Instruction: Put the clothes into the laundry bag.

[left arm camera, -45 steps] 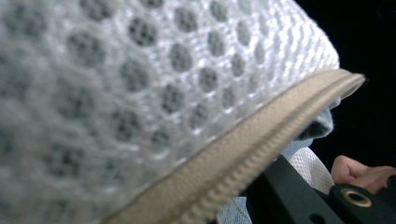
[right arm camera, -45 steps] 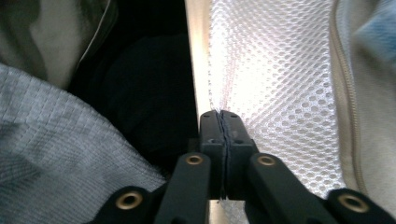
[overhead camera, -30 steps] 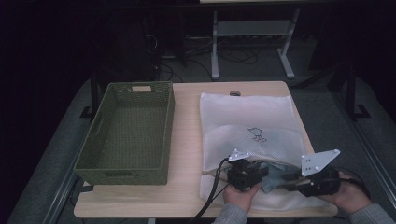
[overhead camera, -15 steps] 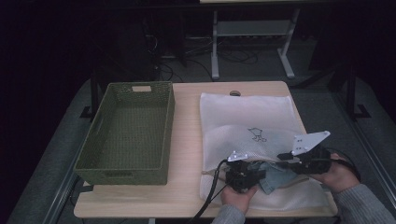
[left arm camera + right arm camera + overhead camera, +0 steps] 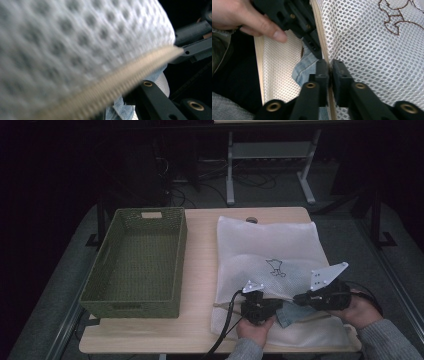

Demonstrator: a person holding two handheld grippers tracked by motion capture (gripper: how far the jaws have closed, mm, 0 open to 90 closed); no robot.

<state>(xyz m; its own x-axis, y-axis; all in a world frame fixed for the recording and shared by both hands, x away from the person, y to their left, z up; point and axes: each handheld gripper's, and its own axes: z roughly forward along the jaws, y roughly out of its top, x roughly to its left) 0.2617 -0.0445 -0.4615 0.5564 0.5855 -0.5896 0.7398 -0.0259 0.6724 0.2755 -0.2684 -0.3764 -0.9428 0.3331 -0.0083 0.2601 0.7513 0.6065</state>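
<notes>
White mesh bag (image 5: 270,255) lies on the right half of the table (image 5: 200,270), green basket (image 5: 137,265) to its left; right gripper (image 5: 329,67) is closed on the bag's zipper edge (image 5: 322,50); left gripper (image 5: 260,306) at the near opening, hold on the edge likely, its jaws hidden by mesh, cannot tell; denim cloth (image 5: 305,67) sits inside the mouth. Risk: edge slips free, opening closes; bag's depth unseen.

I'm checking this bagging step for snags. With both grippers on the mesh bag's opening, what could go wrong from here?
The right gripper is pinched on the zipper edge of the mesh bag; a hard pull might strain that seam. The denim piece pokes out at the opening, so it could slip out or catch in the zipper. The left gripper sits very close, so the two could bump.
</notes>
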